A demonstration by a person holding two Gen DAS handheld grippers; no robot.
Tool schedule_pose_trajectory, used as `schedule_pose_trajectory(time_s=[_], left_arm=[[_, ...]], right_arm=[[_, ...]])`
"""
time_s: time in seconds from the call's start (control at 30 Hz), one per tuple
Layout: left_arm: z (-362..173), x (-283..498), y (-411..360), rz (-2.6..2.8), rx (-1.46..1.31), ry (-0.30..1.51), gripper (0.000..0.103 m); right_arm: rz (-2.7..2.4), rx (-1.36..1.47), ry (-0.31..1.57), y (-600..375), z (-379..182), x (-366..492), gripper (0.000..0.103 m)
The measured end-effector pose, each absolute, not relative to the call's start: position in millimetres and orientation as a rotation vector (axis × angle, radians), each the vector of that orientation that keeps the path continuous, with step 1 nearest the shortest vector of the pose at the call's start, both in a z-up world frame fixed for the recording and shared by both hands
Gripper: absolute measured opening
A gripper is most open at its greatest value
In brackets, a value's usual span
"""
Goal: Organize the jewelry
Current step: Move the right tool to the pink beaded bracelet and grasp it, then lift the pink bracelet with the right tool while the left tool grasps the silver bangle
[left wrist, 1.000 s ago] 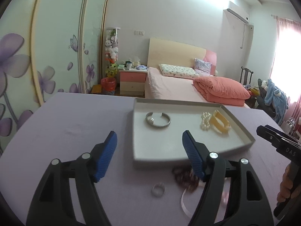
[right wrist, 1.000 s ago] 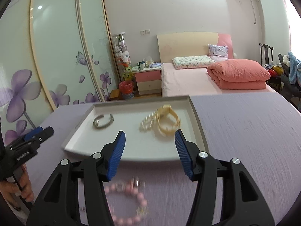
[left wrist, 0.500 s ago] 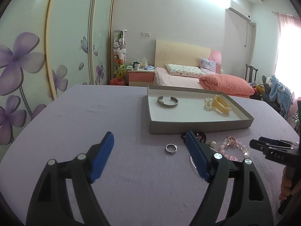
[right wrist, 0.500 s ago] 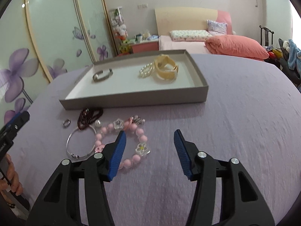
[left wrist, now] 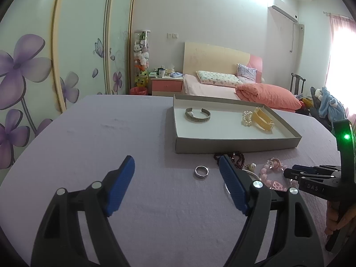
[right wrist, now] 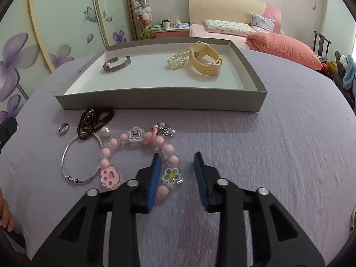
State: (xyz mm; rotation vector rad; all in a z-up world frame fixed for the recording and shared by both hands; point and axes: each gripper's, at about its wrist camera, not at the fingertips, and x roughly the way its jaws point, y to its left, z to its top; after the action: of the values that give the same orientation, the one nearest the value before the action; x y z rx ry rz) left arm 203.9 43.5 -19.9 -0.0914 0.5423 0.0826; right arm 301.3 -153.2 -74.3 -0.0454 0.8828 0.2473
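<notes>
On the lilac tablecloth, at far left, a small silver ring lies flat near the tray's front left corner. Beside it a strand of dark red beads is bunched in loops running from the tray wall toward the camera, its lower end overlapping a thin silver bangle, whose oval stretches front to back with its clasp at the near end. Next comes the pink bead bracelet, laid flat as an open loop with star, paw and flower charms; its long axis runs left to right. The right gripper hovers low over the bracelet's near right arc, its blue pads partly parted and straddling the flower charm, gripping nothing. Behind, the grey tray lies lengthwise across the view and holds a silver cuff at left, then a pearl bracelet touching a yellow watch. The left gripper stands wide open and empty, pointing toward the ring.
</notes>
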Motion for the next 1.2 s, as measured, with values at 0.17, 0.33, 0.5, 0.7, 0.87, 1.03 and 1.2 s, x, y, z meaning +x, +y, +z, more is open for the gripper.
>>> schedule_pose_trajectory(time_s=[0.17, 0.33, 0.5, 0.7, 0.87, 1.03, 1.2], left_arm=[[-21, 205, 40, 0.072, -0.089, 0.547, 0.077], [-22, 206, 35, 0.05, -0.088, 0.56, 0.077], [-25, 209, 25, 0.014, -0.078, 0.588, 0.081], [-31, 218, 1, -0.042, -0.038, 0.651, 0.088], [-43, 235, -20, -0.067, 0.001, 0.749, 0.089], [-61, 252, -43, -0.071, 0.055, 0.861, 0.09], [-73, 268, -62, -0.059, 0.077, 0.934, 0.09]], right_arm=[[0.237, -0.07, 0.88, -158, -74, 293, 0.019], [0.17, -0.038, 0.882, -186, -73, 281, 0.019], [0.04, 0.017, 0.883, -225, -73, 279, 0.019], [-0.045, 0.093, 0.883, -258, -74, 275, 0.019], [-0.031, 0.1, 0.882, -256, -75, 272, 0.019], [-0.013, 0.13, 0.881, -261, -74, 273, 0.019], [-0.001, 0.15, 0.879, -266, -74, 273, 0.019]])
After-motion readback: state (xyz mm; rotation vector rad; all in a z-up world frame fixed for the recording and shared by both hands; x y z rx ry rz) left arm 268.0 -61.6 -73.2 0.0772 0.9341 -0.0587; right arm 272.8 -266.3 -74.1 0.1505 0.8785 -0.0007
